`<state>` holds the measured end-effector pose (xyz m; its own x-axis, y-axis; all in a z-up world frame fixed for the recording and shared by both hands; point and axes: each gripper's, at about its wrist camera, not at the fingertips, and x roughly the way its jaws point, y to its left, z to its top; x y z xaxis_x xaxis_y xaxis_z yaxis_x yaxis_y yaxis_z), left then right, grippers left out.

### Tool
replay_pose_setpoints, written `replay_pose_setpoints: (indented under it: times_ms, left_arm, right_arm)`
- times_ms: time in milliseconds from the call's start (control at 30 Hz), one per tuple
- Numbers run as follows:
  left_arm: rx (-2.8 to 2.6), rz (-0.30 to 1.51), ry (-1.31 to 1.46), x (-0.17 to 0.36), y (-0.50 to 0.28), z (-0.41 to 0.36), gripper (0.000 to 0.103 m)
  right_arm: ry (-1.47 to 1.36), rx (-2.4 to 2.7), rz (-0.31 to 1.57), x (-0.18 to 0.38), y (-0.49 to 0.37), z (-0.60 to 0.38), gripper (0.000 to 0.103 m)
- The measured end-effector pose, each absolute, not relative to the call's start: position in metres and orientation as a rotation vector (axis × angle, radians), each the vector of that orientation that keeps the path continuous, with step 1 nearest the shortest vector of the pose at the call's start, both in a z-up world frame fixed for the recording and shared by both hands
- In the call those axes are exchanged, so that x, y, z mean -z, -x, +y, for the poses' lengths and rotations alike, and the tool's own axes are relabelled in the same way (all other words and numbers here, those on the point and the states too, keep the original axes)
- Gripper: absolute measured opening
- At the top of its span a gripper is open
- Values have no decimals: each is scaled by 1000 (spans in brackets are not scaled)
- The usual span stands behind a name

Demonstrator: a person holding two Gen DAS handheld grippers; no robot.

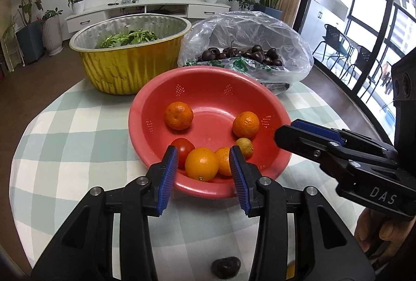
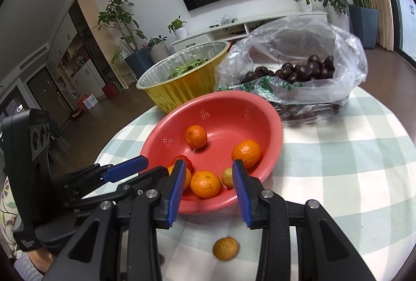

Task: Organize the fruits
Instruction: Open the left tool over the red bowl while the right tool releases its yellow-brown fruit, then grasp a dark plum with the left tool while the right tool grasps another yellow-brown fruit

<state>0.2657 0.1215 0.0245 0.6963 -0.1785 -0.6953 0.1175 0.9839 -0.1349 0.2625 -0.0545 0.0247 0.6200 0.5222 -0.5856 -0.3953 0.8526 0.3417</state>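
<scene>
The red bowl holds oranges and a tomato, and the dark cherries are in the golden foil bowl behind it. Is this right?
Not quite. The cherries are in the clear plastic bag; the golden foil bowl holds green leaves, as the right wrist view shows. The red bowl does hold oranges and a tomato.

Left claw point(image 1: 204, 171), right claw point(image 2: 208, 183) — both agape

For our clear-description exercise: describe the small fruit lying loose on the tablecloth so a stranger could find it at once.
Start at the red bowl on the checked tablecloth. On the cloth just in front of the bowl's near rim lies a small round yellowish-brown fruit. Unlike the oranges, it sits outside the bowl, and it is duller and rough-skinned.
</scene>
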Motion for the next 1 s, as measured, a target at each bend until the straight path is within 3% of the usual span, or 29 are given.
replay_pose_setpoints:
  times_ms: [400,1000]
  left_arm:
    - [173,792,141,-26,-196,135,40]
    - [195,914,120,21,-106,122,41]
  right_arm:
    - [-157,-539,709,-32,-209,-69,43]
    - [-95,-549,783,7,-135,-71,45]
